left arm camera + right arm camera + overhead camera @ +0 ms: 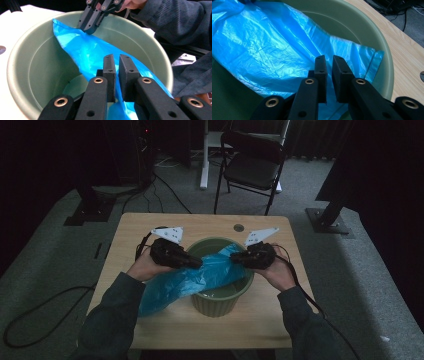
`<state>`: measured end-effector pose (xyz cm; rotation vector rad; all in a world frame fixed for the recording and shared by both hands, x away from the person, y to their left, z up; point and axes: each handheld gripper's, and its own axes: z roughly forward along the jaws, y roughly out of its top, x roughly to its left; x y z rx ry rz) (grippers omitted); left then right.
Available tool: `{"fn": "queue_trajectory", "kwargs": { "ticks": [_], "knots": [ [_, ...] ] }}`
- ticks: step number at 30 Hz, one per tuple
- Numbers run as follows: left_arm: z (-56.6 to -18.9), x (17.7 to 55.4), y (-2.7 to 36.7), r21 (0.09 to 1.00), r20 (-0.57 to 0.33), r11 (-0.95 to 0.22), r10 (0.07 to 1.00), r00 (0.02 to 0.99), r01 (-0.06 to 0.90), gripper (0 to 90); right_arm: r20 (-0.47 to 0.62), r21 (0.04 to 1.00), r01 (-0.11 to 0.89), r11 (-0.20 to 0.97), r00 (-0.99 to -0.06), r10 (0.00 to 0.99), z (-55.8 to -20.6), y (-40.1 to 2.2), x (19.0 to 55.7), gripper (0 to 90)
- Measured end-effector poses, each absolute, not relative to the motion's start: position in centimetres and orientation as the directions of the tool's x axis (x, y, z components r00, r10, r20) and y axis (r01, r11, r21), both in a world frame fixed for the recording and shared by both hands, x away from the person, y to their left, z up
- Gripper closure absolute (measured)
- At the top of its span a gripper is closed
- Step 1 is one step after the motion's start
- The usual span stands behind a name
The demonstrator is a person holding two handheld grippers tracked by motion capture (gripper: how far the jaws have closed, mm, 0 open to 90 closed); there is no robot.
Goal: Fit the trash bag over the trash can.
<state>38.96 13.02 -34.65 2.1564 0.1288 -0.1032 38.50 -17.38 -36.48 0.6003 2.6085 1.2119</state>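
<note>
A pale green plastic pot (216, 304) stands in the middle of the wooden table (145, 227). A blue plastic bag (200, 277) lies stretched across its mouth and trails over the left rim onto the table. My left gripper (199, 263) reaches over the pot's left side. In the left gripper view its jaws (117, 58) stand almost together, with the bag (87, 52) pinched between them above the pot's inside (37, 62). My right gripper (234, 258) comes in from the right. Its tips (89, 29) sit shut on the bag's upper edge. In the right gripper view the jaws (329, 60) stand narrow over the film (274, 50) and the pot's wall (352, 27).
A small round hole (239, 227) is set in the tabletop behind the pot. Beyond the table a black folding chair (252, 165) stands on grey carpet, with cables (165, 185) and dark stand bases (330, 222) around it.
</note>
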Motion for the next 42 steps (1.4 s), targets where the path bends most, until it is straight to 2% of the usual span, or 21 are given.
{"fn": "queue_trajectory", "kwargs": {
  "ticks": [13,19,30,35,42],
  "knots": [
    [-35.1,39.1,11.8,0.804,-0.109,-0.580,0.077,0.991,0.134,82.8,-0.012,0.786,0.256,0.563,-0.904,0.428,-36.2,-17.2,37.8,80.2],
    [-34.8,38.9,12.1,0.807,-0.093,-0.576,0.096,0.991,0.132,75.5,-0.019,0.787,0.249,0.565,-0.905,0.425,-36.0,-17.1,37.6,80.1],
    [-33.4,37.6,16.2,0.839,-0.056,-0.522,0.197,0.979,0.154,60.7,-0.017,0.796,0.250,0.552,-0.901,0.433,-35.8,-17.8,37.4,78.5],
    [-33.8,36.7,19.1,0.841,-0.055,-0.510,0.257,0.965,0.184,56.8,-0.021,0.797,0.247,0.551,-0.900,0.435,-35.7,-17.9,37.3,77.7],
    [-34.9,36.1,21.5,0.838,-0.080,-0.502,0.275,0.958,0.214,54.9,-0.023,0.795,0.246,0.555,-0.901,0.432,-35.8,-17.8,37.3,77.3]
  ]
}}
